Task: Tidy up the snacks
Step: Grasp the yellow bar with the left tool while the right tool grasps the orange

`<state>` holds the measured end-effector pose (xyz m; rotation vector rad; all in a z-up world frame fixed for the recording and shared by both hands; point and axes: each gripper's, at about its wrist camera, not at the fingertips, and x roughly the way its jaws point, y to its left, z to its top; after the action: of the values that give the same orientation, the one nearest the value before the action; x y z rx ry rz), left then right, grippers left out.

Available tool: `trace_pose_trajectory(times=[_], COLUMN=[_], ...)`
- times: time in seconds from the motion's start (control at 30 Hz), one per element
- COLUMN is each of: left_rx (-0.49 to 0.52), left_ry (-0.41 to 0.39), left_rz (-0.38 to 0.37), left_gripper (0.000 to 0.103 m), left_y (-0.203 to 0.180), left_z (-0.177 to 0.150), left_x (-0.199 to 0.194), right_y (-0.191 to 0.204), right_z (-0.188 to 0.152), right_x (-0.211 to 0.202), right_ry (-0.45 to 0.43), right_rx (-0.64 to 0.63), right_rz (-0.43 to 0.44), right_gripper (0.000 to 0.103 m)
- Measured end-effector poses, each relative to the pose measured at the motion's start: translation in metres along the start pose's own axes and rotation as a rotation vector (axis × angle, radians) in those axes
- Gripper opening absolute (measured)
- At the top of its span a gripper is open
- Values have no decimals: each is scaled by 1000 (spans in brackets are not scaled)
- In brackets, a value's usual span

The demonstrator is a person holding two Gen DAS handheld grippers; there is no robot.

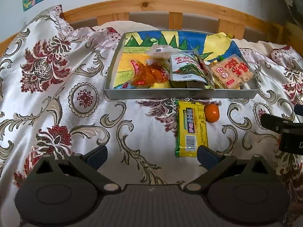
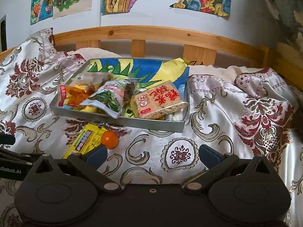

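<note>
A metal tray [image 1: 181, 94] lined with a coloured drawing sits on the bed and holds several snack packets: an orange-red one [image 1: 145, 73], a white-green pouch [image 1: 187, 68] and a cracker pack with red print [image 1: 231, 71]. The tray also shows in the right wrist view [image 2: 121, 121]. In front of the tray lie a yellow packet [image 1: 191, 128] and a small orange fruit [image 1: 211, 113], also in the right wrist view, the packet [image 2: 85, 140] and the fruit [image 2: 109, 139]. My left gripper [image 1: 151, 155] is open and empty, its right finger by the yellow packet's near end. My right gripper [image 2: 152, 156] is open and empty, right of the fruit.
A floral satin bedspread [image 1: 56, 94] covers the bed. A wooden slatted headboard [image 1: 170, 5] runs behind the tray, with drawings on the wall above. The right gripper's body [image 1: 284, 128] shows at the right edge of the left wrist view.
</note>
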<state>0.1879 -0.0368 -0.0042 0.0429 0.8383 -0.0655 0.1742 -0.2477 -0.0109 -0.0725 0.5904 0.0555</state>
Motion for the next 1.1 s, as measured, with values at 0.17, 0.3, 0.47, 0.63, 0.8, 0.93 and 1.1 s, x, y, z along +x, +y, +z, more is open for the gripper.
trace_pose_trajectory(times=[0.17, 0.3, 0.47, 0.63, 0.8, 0.93, 1.1], left_rx=[-5, -16, -33, -36, -27, 11, 104], left_ry=[-2, -3, -12, -17, -29, -48, -74], left_rz=[-3, -6, -7, -5, -6, -40, -92], left_gripper=[103, 103, 103, 103, 102, 102, 102], left_y=[-2, -5, -6, -9, -13, -19, -33], left_z=[3, 6, 7, 6, 5, 5, 3], left_x=[8, 15, 25, 37, 47, 51, 54], right_y=[1, 0, -2, -1, 3, 4, 6], right_z=[2, 3, 6, 7, 10, 15, 19], right_x=[7, 15, 27, 44, 58, 69, 84], right_ry=[-7, -12, -16, 7, 10, 9, 39], right_rx=[1, 3, -5, -12, -31, -40, -55], right_rz=[4, 2, 19, 58, 96, 157, 246], right_gripper=[102, 102, 102, 102, 102, 102, 99])
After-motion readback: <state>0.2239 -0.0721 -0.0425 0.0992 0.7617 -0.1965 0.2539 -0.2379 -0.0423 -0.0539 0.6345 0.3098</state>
